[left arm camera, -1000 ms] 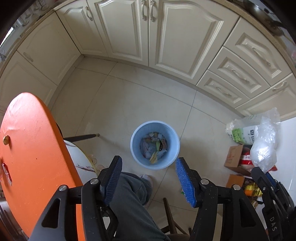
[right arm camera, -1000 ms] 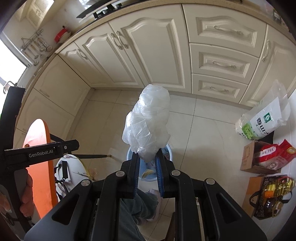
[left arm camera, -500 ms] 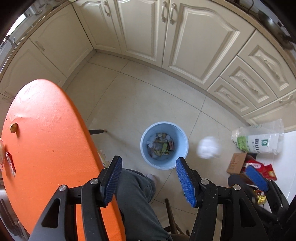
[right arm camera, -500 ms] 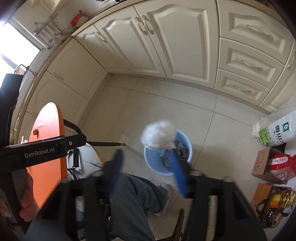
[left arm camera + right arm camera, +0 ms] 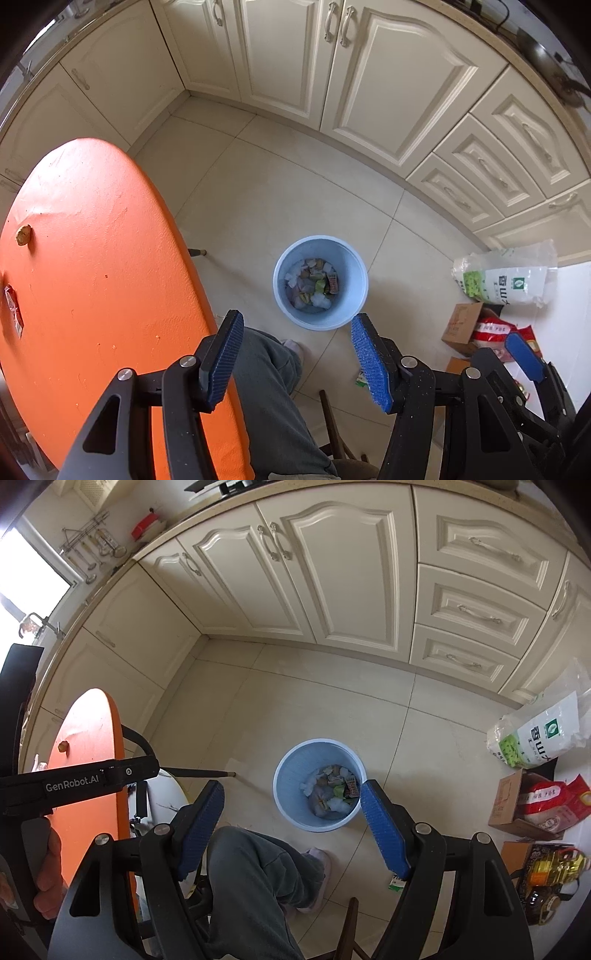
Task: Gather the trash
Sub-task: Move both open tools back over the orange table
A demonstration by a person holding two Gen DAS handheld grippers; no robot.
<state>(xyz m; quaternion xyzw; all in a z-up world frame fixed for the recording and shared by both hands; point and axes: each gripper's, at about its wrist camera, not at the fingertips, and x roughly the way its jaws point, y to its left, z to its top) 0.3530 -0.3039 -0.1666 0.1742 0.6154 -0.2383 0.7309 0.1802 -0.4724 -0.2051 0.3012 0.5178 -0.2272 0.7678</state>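
A light-blue trash bin (image 5: 320,282) (image 5: 284,794) stands on the tiled floor, holding wrappers and pale crumpled plastic. My left gripper (image 5: 297,356) hovers high above the floor at the orange table's (image 5: 92,277) edge, open and empty. My right gripper (image 5: 293,827) hangs over the bin's near side; its jaws are opening, with nothing between them. A brown crumb (image 5: 23,234) and a red wrapper (image 5: 13,310) lie on the table. A small green-white scrap (image 5: 396,882) lies on the floor near the bin.
Cream cabinets (image 5: 332,590) line the far wall. A rice sack (image 5: 539,734), a cardboard box (image 5: 517,805) and a bag of oil bottles (image 5: 550,867) crowd the right side. A person's trousered leg (image 5: 258,886), slipper and a chair leg lie below the grippers.
The right gripper opened and let go of the clear plastic bag, which dropped towards the bin. The left gripper drifted so that more of the orange table shows.
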